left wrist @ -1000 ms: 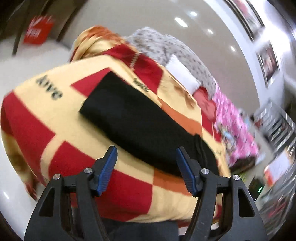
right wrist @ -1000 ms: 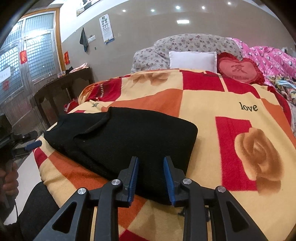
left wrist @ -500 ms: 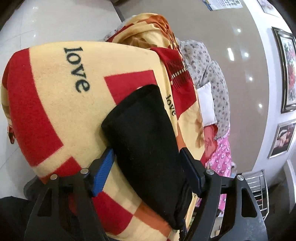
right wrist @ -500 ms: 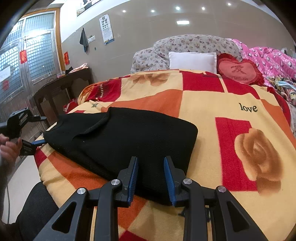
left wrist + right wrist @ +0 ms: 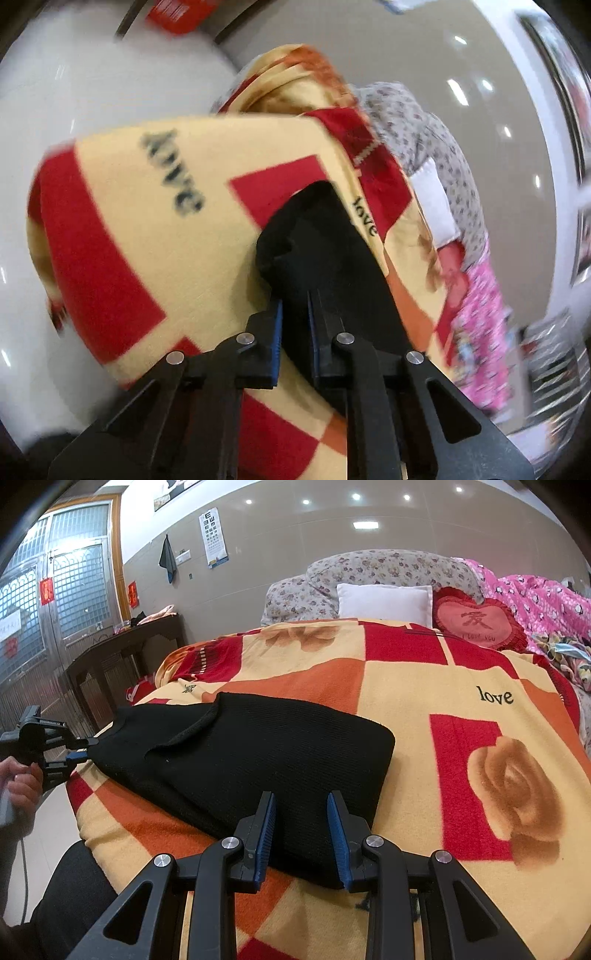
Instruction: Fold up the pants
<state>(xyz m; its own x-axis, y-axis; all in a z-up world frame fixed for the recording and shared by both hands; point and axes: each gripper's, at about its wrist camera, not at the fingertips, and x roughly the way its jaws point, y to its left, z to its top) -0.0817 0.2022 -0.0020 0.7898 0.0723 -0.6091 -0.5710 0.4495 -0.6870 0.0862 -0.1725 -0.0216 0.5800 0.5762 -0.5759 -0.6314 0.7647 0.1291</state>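
Folded black pants (image 5: 258,753) lie across a red, orange and yellow checked blanket (image 5: 443,686) on a bed. My left gripper (image 5: 294,299) is closing its jaws on the pants' (image 5: 332,258) narrow end, and black cloth sits pinched between the blue pads. From the right wrist view the left gripper (image 5: 83,749) is at the far left, in a hand (image 5: 22,782), with its tips on that end. My right gripper (image 5: 301,797) hangs over the pants' near edge. Its jaws stand apart above flat cloth and grip nothing.
A white pillow (image 5: 384,600), a red heart cushion (image 5: 480,622) and a pink quilt (image 5: 539,594) lie at the bed's head. A dark wooden table (image 5: 122,653) stands left of the bed, before a barred door. A dark-clad leg (image 5: 70,897) is at the lower left.
The left gripper rolled, came in to the pants' end, and its jaws went from wide apart to closed on the cloth. The right gripper and the pants kept still.
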